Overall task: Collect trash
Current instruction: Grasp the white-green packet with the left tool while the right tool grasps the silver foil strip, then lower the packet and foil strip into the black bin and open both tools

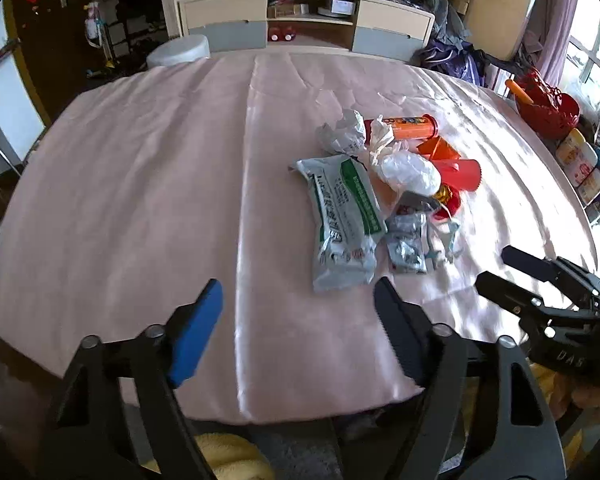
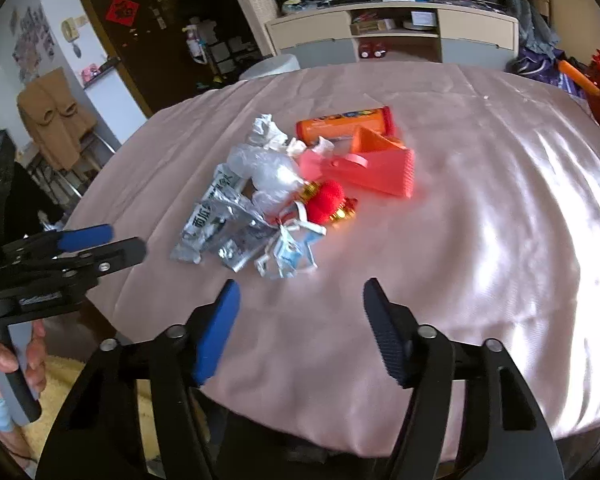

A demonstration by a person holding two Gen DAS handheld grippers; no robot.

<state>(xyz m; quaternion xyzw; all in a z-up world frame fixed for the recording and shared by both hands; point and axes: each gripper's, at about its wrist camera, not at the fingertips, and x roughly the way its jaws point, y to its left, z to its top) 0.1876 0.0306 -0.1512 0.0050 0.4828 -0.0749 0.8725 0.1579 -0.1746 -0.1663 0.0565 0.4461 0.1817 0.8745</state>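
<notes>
— Where do the tongs stand?

— The left gripper (image 1: 298,300) hangs over the near edge of the table (image 1: 140,200), its jaws wide apart and holding nothing. The right gripper (image 2: 300,296) is beside it, also spread wide and empty, pointing at the trash.

— And the trash itself?

— It lies in one heap on the pink cloth, ahead of both grippers and touching neither. Leftmost is a grey and green packet (image 1: 342,220), with a crumpled white paper (image 1: 342,132) behind it. Next come small foil wrappers (image 1: 408,246) and a clear plastic bag (image 2: 274,176) bunched in the middle. A red ball with gold trim (image 2: 326,202) sits just right of the bag. Behind it lies an orange tube (image 2: 342,124), and furthest right a red scoop (image 2: 380,172) rests on its side.

— Anything else?

— A low cabinet (image 1: 306,20) stands beyond the table.
</notes>
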